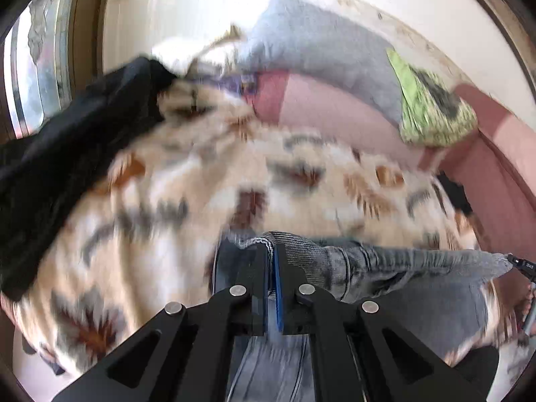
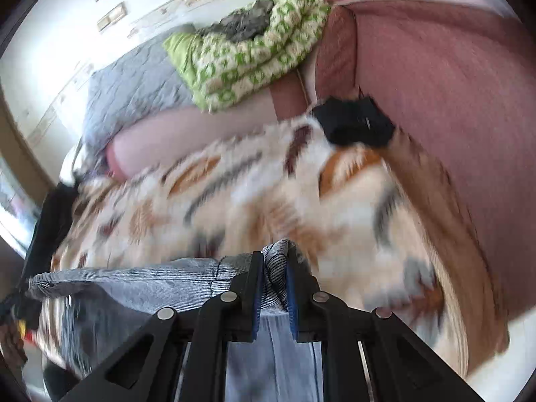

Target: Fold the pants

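Grey washed-denim pants [image 1: 385, 268] hang stretched between my two grippers above a patterned blanket. My left gripper [image 1: 272, 254] is shut on one end of the pants' top edge, with cloth bunched between the blue pads. My right gripper [image 2: 275, 261] is shut on the other end of the pants [image 2: 134, 284]. The cloth spans sideways between them and drops below out of view. The other gripper's tip [image 1: 522, 264] shows at the far right of the left wrist view. Both views are blurred by motion.
A cream, brown and grey patterned blanket [image 1: 234, 174] covers the bed. A black garment [image 1: 67, 154] lies at its left. A grey pillow [image 1: 318, 43], a green patterned quilt [image 2: 254, 50], a pink cushion [image 2: 435, 83] and a small black object [image 2: 355, 122] lie beyond.
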Tool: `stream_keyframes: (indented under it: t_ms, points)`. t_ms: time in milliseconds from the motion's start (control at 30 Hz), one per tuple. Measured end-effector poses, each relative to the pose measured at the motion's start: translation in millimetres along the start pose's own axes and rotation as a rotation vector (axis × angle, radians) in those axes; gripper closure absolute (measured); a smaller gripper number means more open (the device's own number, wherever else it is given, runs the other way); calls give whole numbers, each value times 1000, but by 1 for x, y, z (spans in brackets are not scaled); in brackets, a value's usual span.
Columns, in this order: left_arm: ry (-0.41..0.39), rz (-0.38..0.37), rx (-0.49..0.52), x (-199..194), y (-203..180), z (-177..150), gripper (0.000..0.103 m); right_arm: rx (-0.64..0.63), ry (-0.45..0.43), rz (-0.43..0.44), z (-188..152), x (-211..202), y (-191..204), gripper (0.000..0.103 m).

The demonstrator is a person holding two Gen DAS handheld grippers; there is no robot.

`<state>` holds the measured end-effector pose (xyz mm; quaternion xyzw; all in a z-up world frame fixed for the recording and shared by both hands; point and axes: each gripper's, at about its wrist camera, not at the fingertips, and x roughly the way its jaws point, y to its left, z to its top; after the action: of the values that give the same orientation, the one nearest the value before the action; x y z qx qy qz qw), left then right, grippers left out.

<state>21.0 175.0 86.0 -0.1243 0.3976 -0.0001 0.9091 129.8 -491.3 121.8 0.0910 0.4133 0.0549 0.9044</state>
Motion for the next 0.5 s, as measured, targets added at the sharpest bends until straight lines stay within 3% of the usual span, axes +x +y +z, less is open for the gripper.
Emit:
stream_keyframes:
  t_ms: [67,133,200,267,333,400,500]
  points:
    - [71,-4,45,-1,8,-28,96,-35,116,57,-43,7,-7,86]
    - [176,10,87,4,17,-50,96,-46,284,64,-82,21,-19,73]
    - [199,84,95,1,28,-59,96,-18,288,38,-95,16,-32,64]
    - [190,116,79,-5,34,-54,96,82,226,45,-87,1,-51,48]
    - [142,118,50,-11,31,-42,87,151,168,39,-71,-6,-59,37]
    - [101,91,55,-12,17,-30,69,182,157,42,-55,0,-57,36]
    - [77,47,119,-2,-20,-23,53,181,192,48,-26,34,-43,36]
